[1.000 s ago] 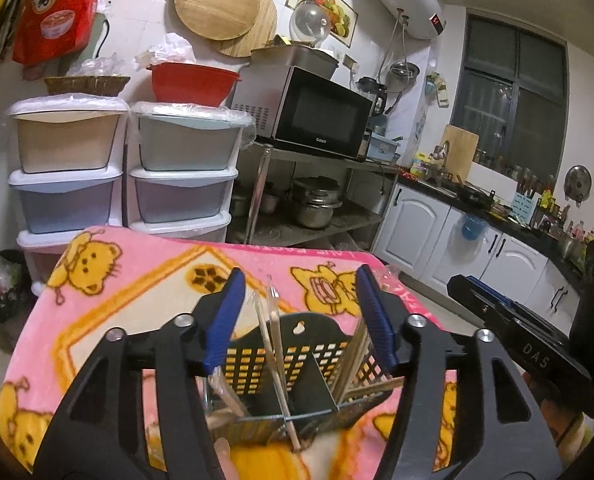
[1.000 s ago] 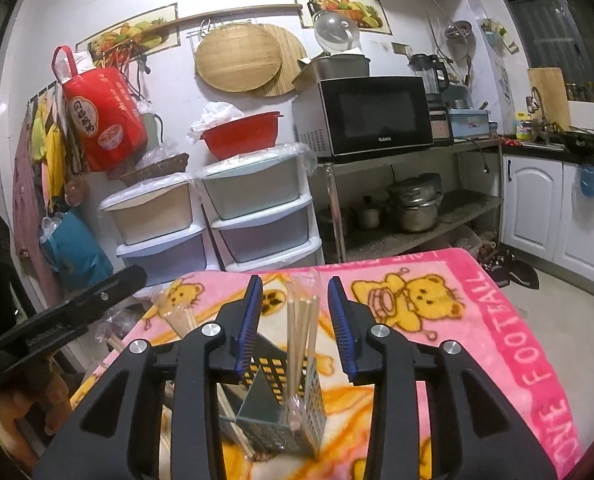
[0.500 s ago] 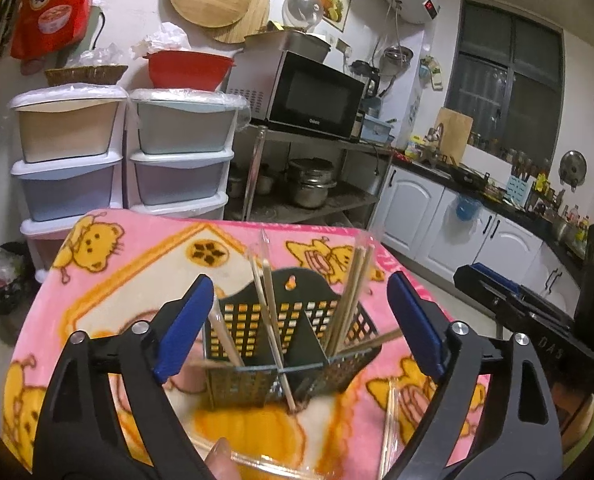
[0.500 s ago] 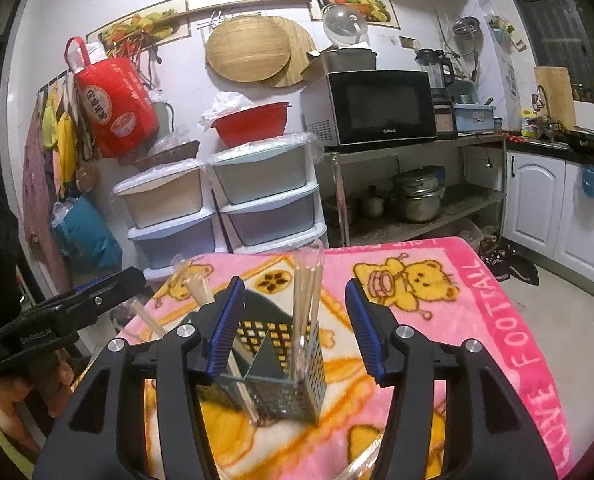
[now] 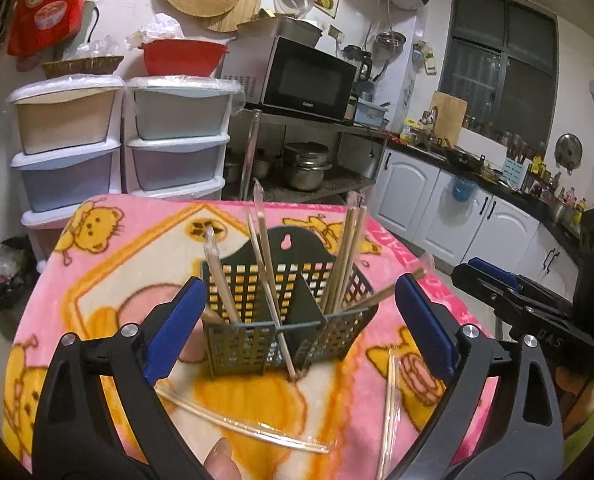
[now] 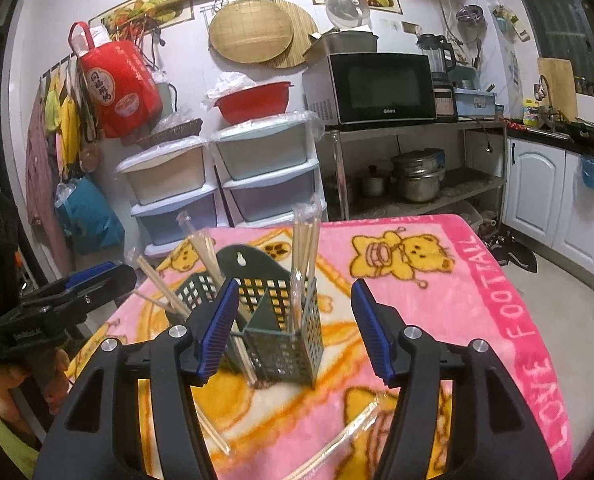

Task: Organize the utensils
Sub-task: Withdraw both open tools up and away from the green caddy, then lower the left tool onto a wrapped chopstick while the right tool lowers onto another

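Note:
A dark green perforated caddy [image 5: 237, 344] [image 6: 289, 344] stands on the pink bear blanket [image 5: 109, 280] [image 6: 437, 300], its compartments holding several wrapped wooden chopsticks [image 5: 345, 256] [image 6: 303, 240]. My left gripper [image 5: 297, 284] is wide and its jaws are opening. The caddy sits just ahead between the blue pads, which do not touch it. My right gripper [image 6: 295, 286] is narrower, its jaws also opening, and its pads stand clear of the caddy's sides. Each gripper shows in the other's view: the left gripper [image 6: 77, 292] and the right gripper [image 5: 497, 284].
Loose wrapped chopsticks [image 5: 241, 420] [image 6: 337, 444] lie on the blanket in front of the caddy. Stacked plastic drawers [image 5: 177, 140] and a metal rack with a microwave [image 5: 309, 80] stand behind the table. White cabinets [image 5: 437, 200] run along the right.
Both grippers have drawn back from the caddy and their jaws have spread. The pads that flanked the caddy closely now stand apart from it, and loose chopsticks in front have come into view.

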The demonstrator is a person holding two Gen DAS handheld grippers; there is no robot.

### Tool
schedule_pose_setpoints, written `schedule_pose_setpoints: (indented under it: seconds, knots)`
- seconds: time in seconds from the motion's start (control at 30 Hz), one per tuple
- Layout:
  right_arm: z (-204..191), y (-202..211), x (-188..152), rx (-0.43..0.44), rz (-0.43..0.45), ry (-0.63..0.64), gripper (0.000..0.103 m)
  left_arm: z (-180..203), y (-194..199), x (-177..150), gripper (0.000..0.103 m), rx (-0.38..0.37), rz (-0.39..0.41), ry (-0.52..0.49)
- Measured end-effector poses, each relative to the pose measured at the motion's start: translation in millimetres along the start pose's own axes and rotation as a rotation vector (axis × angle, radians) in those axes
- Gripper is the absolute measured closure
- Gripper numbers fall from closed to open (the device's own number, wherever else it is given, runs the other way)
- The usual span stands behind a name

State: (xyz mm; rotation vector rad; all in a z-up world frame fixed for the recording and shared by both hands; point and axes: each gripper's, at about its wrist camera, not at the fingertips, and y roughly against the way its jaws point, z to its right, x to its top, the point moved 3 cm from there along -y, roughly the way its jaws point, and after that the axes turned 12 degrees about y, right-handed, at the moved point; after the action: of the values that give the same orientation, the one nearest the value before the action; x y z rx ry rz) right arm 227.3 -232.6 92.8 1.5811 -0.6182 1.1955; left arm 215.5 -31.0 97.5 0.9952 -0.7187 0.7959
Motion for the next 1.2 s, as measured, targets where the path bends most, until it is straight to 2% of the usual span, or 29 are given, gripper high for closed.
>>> schedule_pose_setpoints:
  seconds: [0.43, 0.47, 0.63, 1.2]
  knots:
    - [6, -6, -37, 0.010, -0.095, -0.018, 0.045, -4, -1, -31, 0.013, 0.006, -0.065, -0.028]
    - [6, -6, -39, 0.011, -0.098, -0.020, 0.044, -5, -1, -32, 0.010, 0.004, -0.068, -0.030]
    - [9, -8, -50, 0.009, -0.123, -0.033, 0.040, -4, -1, -39, 0.010, 0.008, -0.085, -0.047]
    - [20, -14, -80, 0.002, -0.212, -0.055, 0.040, -7, -17, -84, 0.010, 0.054, -0.199, -0.184]
